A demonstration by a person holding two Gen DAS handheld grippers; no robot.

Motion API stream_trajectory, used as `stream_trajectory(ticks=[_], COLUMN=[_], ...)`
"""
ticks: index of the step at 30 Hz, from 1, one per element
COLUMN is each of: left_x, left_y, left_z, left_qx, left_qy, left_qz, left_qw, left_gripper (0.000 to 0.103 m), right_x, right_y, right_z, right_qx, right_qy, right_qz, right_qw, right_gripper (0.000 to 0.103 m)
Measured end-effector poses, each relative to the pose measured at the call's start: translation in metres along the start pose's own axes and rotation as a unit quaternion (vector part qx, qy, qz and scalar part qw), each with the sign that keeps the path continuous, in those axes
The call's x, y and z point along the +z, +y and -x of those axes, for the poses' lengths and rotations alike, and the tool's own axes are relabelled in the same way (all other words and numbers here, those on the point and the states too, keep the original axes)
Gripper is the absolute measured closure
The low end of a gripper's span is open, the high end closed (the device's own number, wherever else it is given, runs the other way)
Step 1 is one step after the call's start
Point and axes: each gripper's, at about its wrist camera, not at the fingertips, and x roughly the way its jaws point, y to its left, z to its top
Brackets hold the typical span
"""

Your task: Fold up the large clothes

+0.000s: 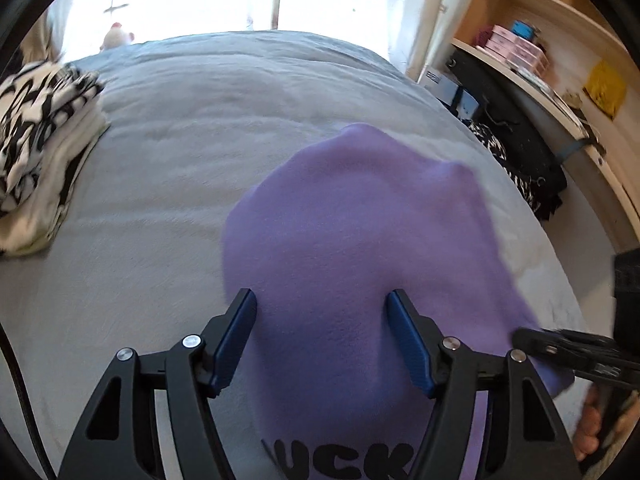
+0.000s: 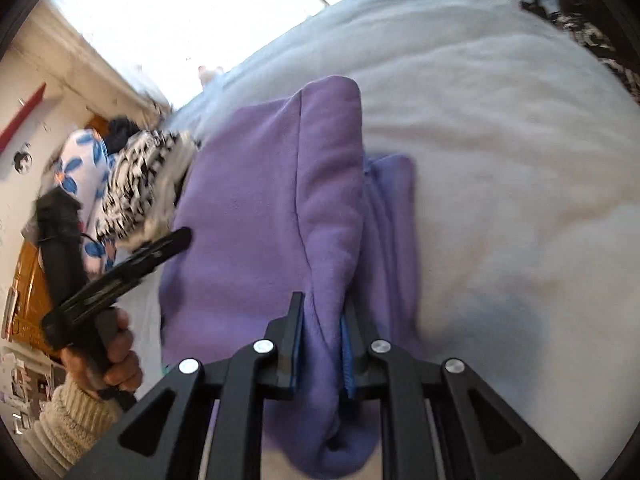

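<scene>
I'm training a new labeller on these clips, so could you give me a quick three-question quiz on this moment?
1. True or false: the right gripper is shut on a fold of the purple garment.
2. The left gripper is: A) shut on the garment, B) open above the garment, C) out of view.
3. What lies on the bed at the left edge of the left wrist view?

Key: 1 true. 2 B. 3 A stack of folded black-and-white clothes.

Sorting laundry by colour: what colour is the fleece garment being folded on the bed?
Lilac purple fleece garment, with black lettering; clearest in the right wrist view.
</scene>
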Motion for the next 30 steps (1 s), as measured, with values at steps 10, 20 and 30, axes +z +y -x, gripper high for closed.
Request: stream_trajectory(ticks=[10, 20, 30], left_x=[-0.023, -0.005, 0.043], left_y=[-0.066, -0.055, -0.006], left_z=[-0.029, -0.007, 0.043], left_qx=[0.125, 0.086, 0.09], left_qy=[-0.039, -0.024, -0.091], left_qz=[-0.094, -0.076, 0.006], left_qw=[0.987, 0.993, 0.9918], left_gripper=[0.025, 0.024, 0.047], right_x=[-0.028, 0.02, 0.092], right_y=[-0.03, 0.003, 0.044], right_z=[-0.021, 0.009, -0.016], right_qx=[-0.051, -0.107, -0.018], right_qy=[-0.008, -0.038, -0.081], right_qz=[-0.033, 0.006, -0.019], right_qw=[0.998, 0.994, 0.996], right_gripper=[0.085, 0.071, 0.071])
